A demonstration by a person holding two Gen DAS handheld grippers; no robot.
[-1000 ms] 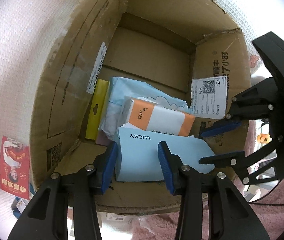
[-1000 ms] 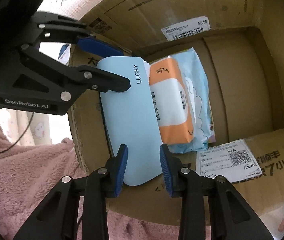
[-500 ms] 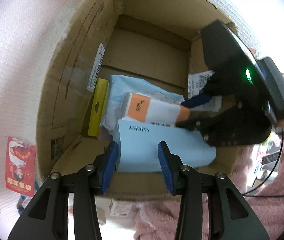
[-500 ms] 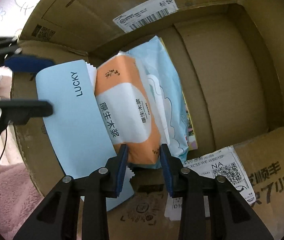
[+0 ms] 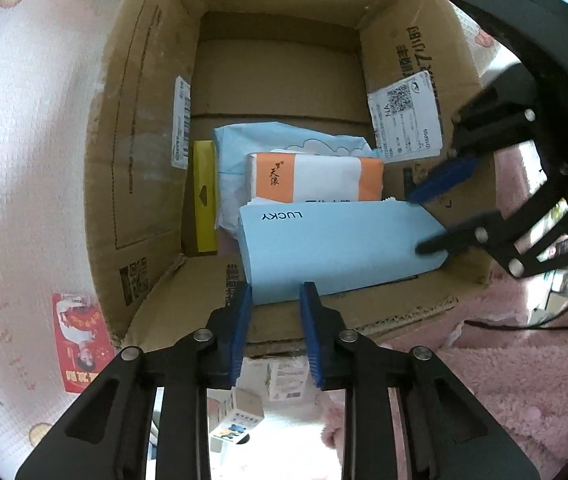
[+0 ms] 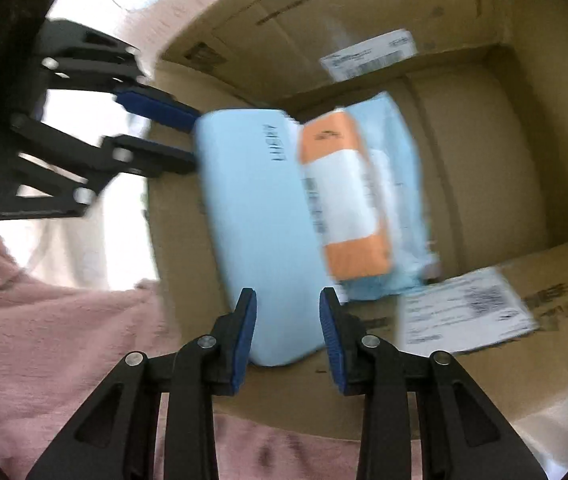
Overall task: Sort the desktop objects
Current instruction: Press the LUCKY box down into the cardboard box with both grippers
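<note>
An open cardboard box (image 5: 144, 160) holds a light blue "LUCKY" case (image 5: 336, 248), an orange-and-white tissue pack (image 5: 316, 178), a pale blue soft pack (image 5: 240, 148) and a yellow flat box (image 5: 204, 196). My left gripper (image 5: 274, 296) is open, with its tips at the near edge of the blue case. My right gripper (image 6: 288, 304) is open over the case's (image 6: 260, 220) end; it shows at the right of the left wrist view (image 5: 440, 216). The right wrist view is blurred.
The box (image 6: 484, 160) sits on a pink fluffy cover (image 5: 504, 352). A white shipping label (image 5: 404, 120) is on the right flap. A red card (image 5: 80, 344) lies left of the box. Small cartons (image 5: 244, 412) lie below the box's near edge.
My right gripper has pulled back from the tissue pack to the end of the blue case. My left gripper has drawn back slightly toward the box's near edge.
</note>
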